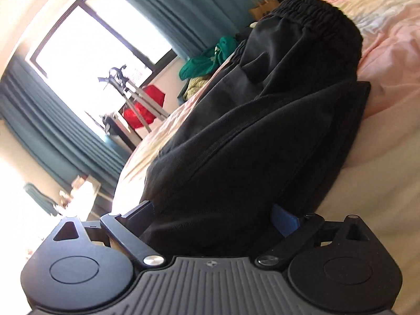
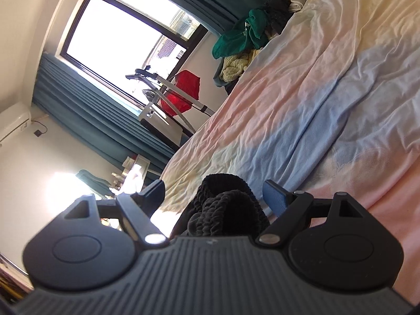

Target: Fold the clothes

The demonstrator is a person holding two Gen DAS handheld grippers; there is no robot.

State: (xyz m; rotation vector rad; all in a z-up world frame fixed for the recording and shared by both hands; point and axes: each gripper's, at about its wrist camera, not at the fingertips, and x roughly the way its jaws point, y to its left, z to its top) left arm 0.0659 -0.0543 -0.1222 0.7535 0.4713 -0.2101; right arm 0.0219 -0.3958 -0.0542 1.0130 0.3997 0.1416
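The fold looks part-done: the black woven trousers with a gathered elastic waistband (image 1: 262, 120) lie on the pastel pink, blue and cream bedsheet (image 1: 388, 52), one dark panel doubled over the rest. The left gripper (image 1: 212, 218) stands spread wide with cloth bulging between its fingers, pads apparently not pinching it. The right gripper (image 2: 212, 197) is likewise released, the ruched waistband loose between its fingers. Next, I judge, both must pinch an edge and carry it across.
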